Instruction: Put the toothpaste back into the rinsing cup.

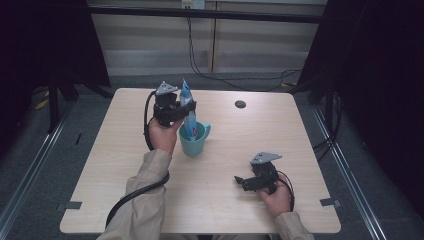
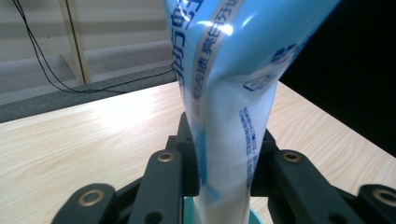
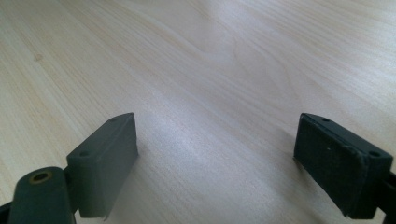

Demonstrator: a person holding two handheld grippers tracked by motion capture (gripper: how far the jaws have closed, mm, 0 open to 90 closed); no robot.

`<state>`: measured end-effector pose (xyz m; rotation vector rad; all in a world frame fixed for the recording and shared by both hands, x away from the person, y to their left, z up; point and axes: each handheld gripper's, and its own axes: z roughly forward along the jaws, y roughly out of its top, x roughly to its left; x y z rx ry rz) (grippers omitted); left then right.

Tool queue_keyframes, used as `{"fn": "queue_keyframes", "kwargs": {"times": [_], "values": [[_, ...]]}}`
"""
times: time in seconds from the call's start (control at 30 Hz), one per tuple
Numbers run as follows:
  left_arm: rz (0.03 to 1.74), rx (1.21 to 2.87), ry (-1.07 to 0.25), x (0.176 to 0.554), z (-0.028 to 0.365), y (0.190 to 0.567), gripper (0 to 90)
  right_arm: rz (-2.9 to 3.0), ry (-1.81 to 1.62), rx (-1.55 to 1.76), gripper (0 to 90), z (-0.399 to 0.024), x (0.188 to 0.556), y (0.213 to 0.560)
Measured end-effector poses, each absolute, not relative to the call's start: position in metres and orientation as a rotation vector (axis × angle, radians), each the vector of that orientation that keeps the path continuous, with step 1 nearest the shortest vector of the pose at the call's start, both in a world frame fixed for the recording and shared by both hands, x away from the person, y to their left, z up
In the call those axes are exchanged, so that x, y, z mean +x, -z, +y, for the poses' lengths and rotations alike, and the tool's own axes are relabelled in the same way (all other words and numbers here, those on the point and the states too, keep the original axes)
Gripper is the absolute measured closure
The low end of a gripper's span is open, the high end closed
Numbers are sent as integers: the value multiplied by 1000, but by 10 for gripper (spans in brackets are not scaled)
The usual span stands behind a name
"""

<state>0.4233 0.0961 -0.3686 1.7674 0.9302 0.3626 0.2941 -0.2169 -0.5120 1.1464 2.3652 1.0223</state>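
A blue and white toothpaste tube stands upright with its lower end inside a teal mug near the table's middle. My left gripper is shut on the tube just above the mug; in the left gripper view the tube rises between the two black jaws and the mug's rim peeks out below. My right gripper rests low over the table at the front right, pointing left. Its jaws stand wide apart with only bare wood between the pads.
The light wooden table has a round dark cable hole at the back right. Black cables trail from both grippers, and more hang on the wall behind. Dark floor and metal rails run along both sides of the table.
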Motion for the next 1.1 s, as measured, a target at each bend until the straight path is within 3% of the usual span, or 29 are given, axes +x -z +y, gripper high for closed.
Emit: {"fn": "queue_keyframes", "kwargs": {"times": [1.1], "values": [[977,1777,-351,421,95,394,728,2366,-1020,1148,128,-217,294,512]]}}
